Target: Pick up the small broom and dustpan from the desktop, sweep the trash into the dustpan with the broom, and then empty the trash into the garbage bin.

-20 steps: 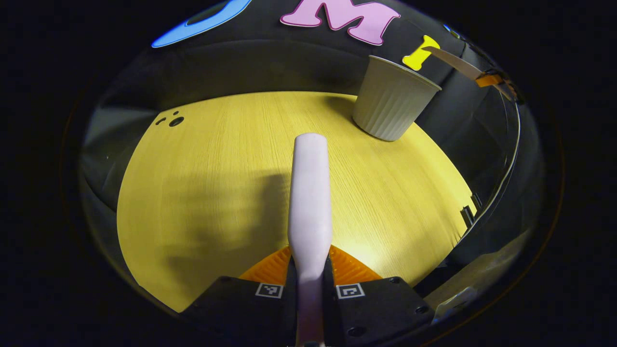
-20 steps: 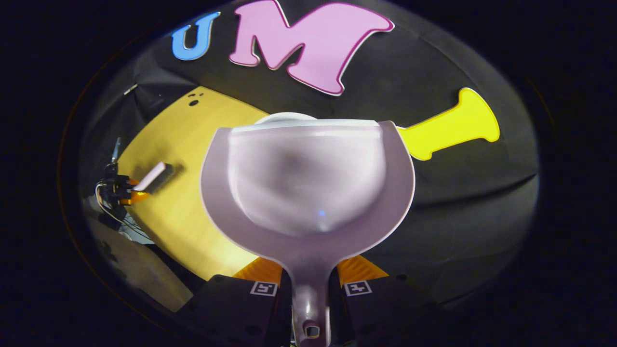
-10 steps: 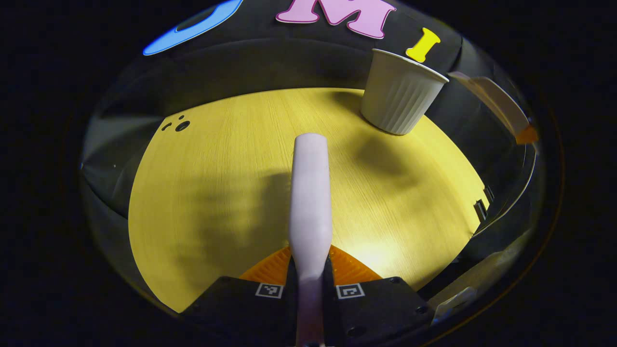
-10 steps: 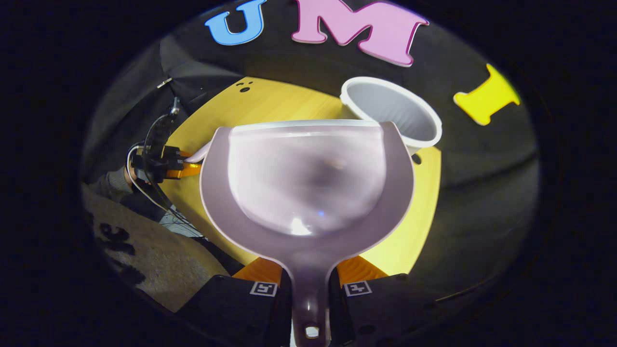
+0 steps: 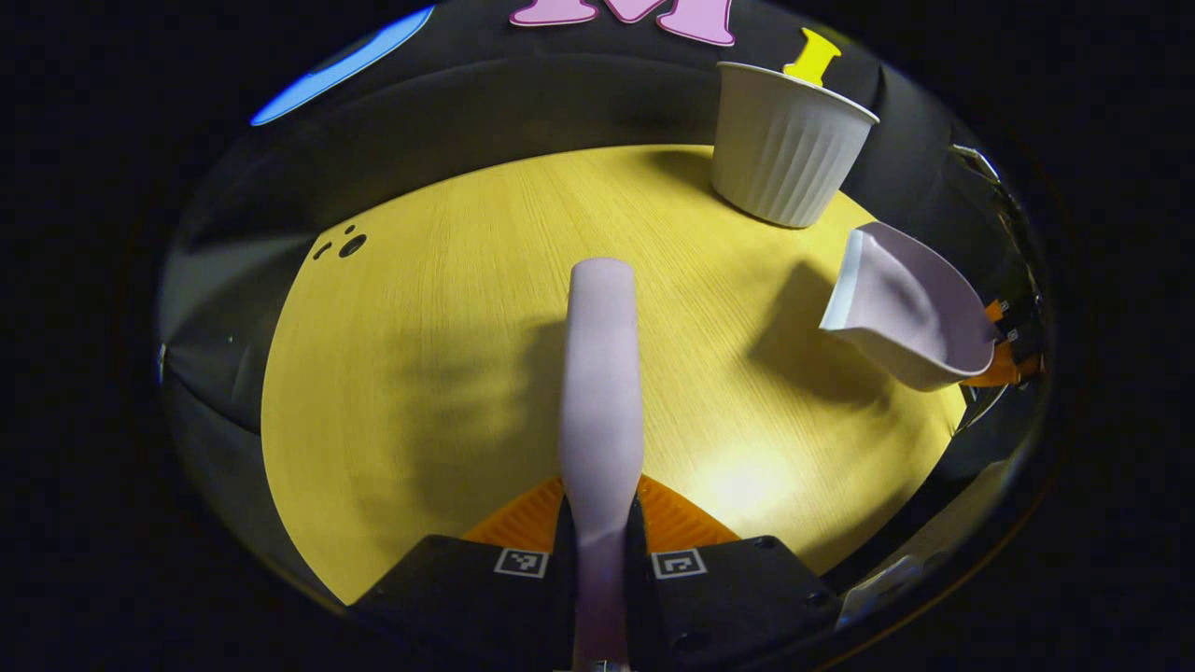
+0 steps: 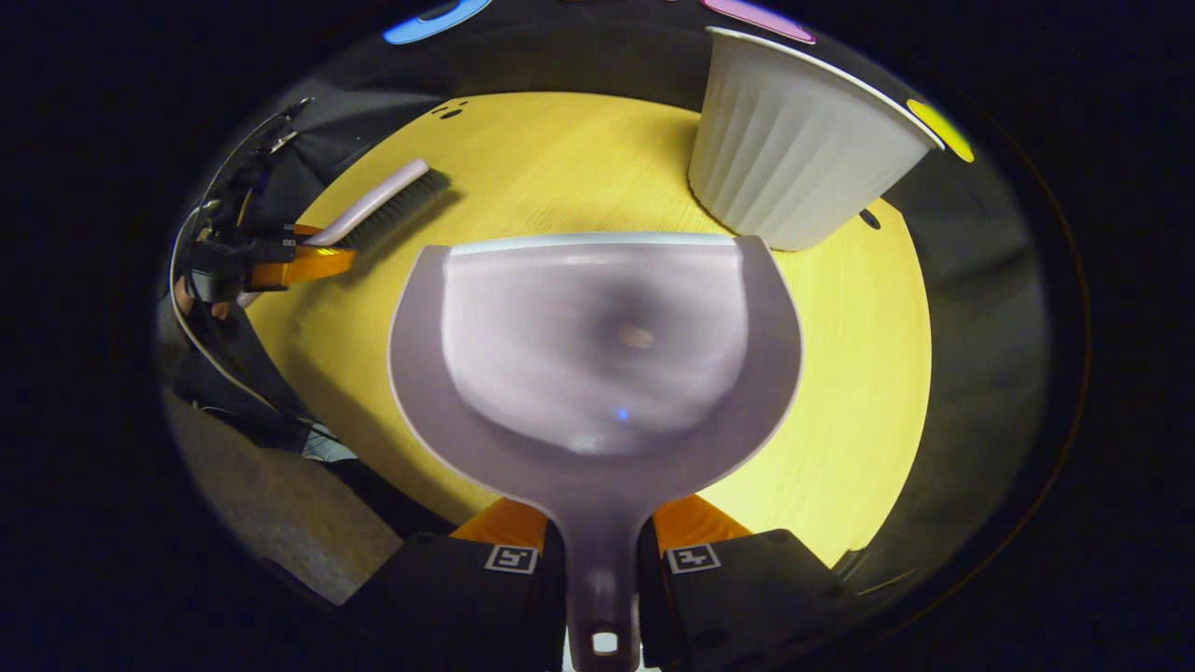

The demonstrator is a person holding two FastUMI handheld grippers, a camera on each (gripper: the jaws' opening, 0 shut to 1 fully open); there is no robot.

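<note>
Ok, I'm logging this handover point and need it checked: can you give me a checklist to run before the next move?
1. Left gripper shut on broom: ok.
2. Right gripper shut on dustpan handle: ok.
3. Dustpan free of trash: ok, its pan looks bare.
4. Garbage bin upright on the desktop: ok.
5. Trash landed inside the bin: cannot tell, the inside is hidden.
6. Dustpan apart from bin: ok in left gripper view.
</note>
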